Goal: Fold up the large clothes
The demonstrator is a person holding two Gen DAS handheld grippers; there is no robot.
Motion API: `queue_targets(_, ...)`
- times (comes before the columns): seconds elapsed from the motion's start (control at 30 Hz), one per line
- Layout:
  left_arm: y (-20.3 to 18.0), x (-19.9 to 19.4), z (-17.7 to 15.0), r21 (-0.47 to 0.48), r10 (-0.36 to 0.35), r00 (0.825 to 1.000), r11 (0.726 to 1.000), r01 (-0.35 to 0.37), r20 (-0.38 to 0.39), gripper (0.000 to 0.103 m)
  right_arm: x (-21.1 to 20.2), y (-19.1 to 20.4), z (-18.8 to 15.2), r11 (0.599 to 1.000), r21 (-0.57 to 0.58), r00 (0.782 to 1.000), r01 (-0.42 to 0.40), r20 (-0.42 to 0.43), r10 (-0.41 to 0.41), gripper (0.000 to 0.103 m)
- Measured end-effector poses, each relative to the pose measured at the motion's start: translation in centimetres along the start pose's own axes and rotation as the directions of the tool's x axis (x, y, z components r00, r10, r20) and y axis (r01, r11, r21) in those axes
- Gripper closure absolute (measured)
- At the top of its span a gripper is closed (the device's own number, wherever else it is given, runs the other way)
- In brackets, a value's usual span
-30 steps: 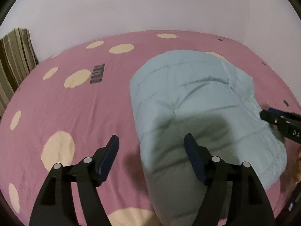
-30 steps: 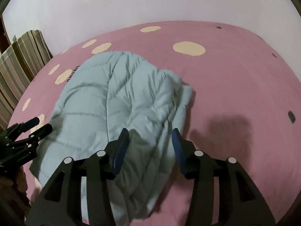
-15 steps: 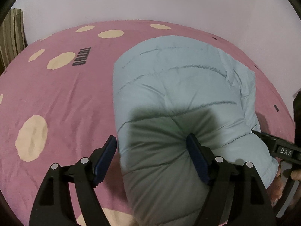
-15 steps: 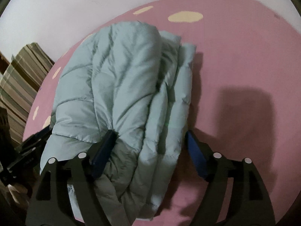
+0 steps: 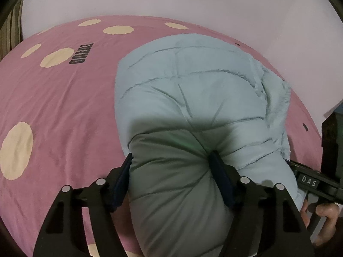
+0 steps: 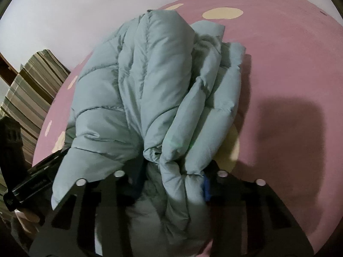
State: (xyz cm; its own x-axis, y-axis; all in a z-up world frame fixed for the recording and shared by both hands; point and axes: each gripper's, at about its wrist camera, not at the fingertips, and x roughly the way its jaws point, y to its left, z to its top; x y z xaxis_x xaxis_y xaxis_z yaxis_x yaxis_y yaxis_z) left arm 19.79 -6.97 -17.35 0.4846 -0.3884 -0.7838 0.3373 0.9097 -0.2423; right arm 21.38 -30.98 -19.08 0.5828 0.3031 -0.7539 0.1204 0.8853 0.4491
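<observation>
A pink bedsheet (image 5: 64, 107) with cream dots covers the bed; a striped cushion (image 6: 32, 90) sits at its far left edge. In the middle lies a pale blue puffer jacket (image 5: 193, 98), folded into a thick bundle. The left gripper (image 5: 171, 171) has its jaws spread wide around the bundle's near left end, both pads pressed into the padding. The right gripper (image 6: 171, 175) likewise straddles the near right end, fingers apart with jacket folds bulging between them.
</observation>
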Motion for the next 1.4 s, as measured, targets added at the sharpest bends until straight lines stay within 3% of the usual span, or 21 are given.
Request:
queue_targets(0.13,-0.2,-0.5,-0.2,-0.005,-0.016,1.000,1.000,0.016,0.015,0.041,-0.3,0.9,-0.1,0.999,-0.035,1.000,-0.003,0.026,0.004,0.078)
queue_targets(0.33,-0.5,-1.4,0.0,-0.005,-0.033,0.999,0.999,0.034,0.033,0.044,-0.6,1.4,0.4,0.998,-0.044,0.998,-0.033,0.050,0.035,0.081)
queue_targets(0.97,6.2,-1.8,2.9,-0.080,0.072,0.995,0.995,-0.067,0.064,0.044,5.0,6.5,4.9,0.983,-0.094,0.987,-0.160,0.000,0.160,0.082)
queue_targets(1.4,6.9,-0.7,3.2,-0.061,0.102,0.993,0.993,-0.098,0.060,0.044,6.8,5.1,5.7,0.983,-0.074,0.986,-0.165,-0.027,0.164,0.081)
